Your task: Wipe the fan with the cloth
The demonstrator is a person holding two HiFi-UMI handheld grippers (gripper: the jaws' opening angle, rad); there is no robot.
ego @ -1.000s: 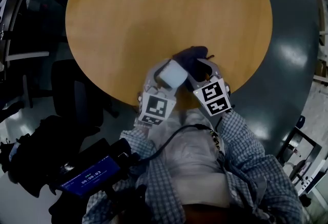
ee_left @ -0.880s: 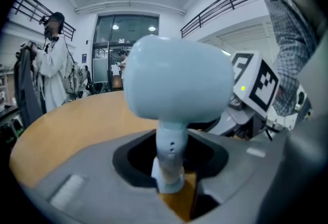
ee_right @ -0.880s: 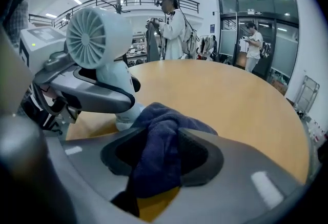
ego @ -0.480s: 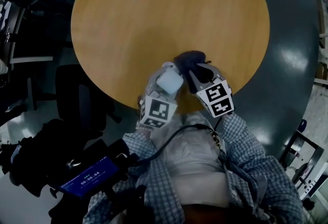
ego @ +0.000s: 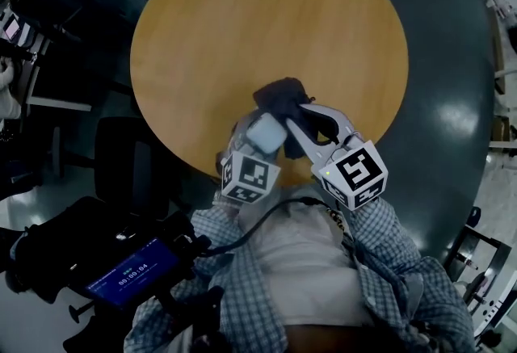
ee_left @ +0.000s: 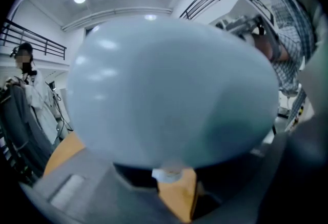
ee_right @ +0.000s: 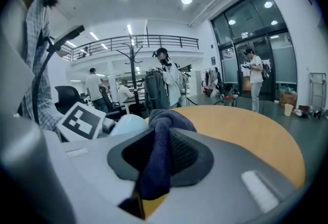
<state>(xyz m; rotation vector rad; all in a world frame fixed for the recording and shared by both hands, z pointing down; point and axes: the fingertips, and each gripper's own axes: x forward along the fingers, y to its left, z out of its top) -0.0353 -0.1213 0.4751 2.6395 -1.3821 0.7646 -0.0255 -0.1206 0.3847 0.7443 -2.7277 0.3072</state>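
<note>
A small pale blue fan [ego: 265, 133] with a rounded body is gripped by my left gripper [ego: 260, 127], whose jaws have just been closing on it. In the left gripper view the fan [ee_left: 169, 95] fills most of the picture above the jaws of that gripper [ee_left: 170, 169]. A dark blue cloth [ego: 280, 95] hangs bunched from my right gripper [ego: 300, 123], right of the fan; its jaws have just been closing on the cloth. In the right gripper view the cloth [ee_right: 159, 141] is pinched between the pads of the right gripper [ee_right: 156, 161]. Both grippers are over the near edge of the round wooden table [ego: 323, 20].
A dark chair [ego: 121, 157] stands left of the table on the dark floor. A device with a lit screen [ego: 129, 272] sits at the lower left. The right gripper view shows people [ee_right: 166, 77] and chairs beyond the table.
Both grippers have risen off the table with the fan and the cloth. The right one has come up further, and its marker cube looks larger. The cloth now hangs from its jaws.
</note>
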